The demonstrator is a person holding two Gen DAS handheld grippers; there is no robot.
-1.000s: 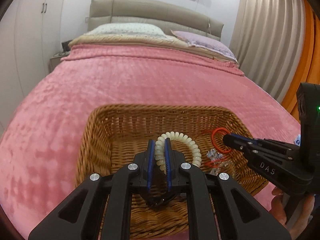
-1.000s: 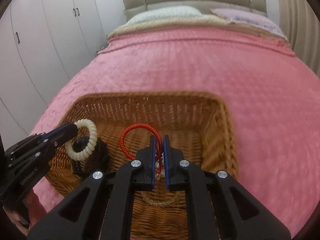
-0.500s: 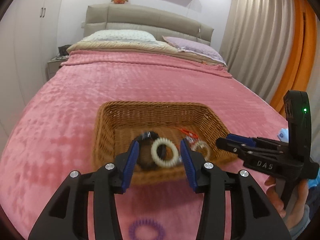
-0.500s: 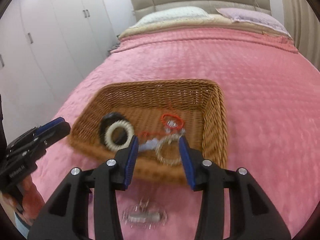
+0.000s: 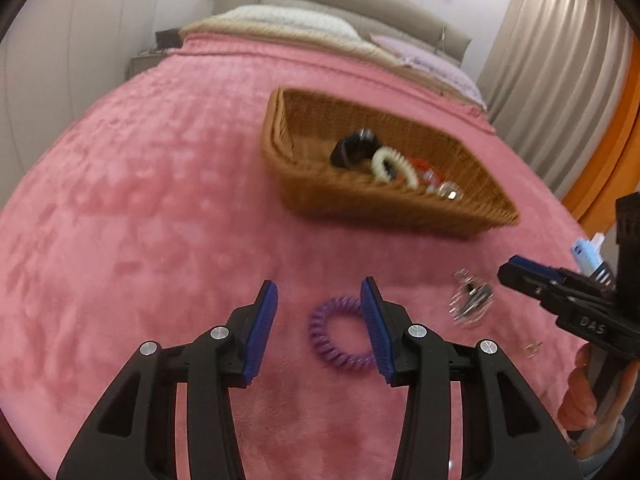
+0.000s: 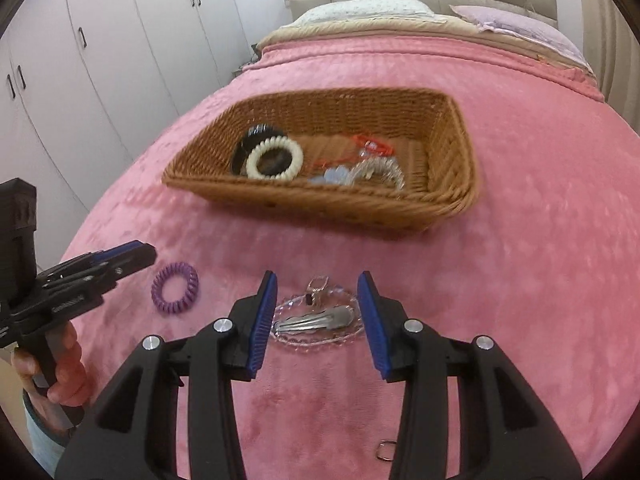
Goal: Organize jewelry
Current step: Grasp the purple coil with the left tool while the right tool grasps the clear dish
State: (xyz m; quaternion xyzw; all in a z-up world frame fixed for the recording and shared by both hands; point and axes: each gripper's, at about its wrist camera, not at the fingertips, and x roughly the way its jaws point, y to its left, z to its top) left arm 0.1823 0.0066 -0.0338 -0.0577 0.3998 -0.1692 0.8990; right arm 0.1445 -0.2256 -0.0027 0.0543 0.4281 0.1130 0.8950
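Just then I had dropped the white coil and red cord into the basket at twelve o'clock; my left fingers straddled the purple coil, my right fingers the hair clip, both half-open, empty.

The bedspread is a plush pink cloth, soft and matt, with a faint quilted dimple. On it the basket is woven brown wicker, rough and ribbed. Inside it, the cream coil band looks like smooth plastic beside a glossy black ring. Near the right gripper, the hair clip is bright polished metal, lying over a clear beaded strand that glints like glass or plastic. The purple coil band is smooth, slightly shiny plastic. Both grippers are matt black plastic with ribbed blue pads and shiny metal screws; the left gripper looks the same.
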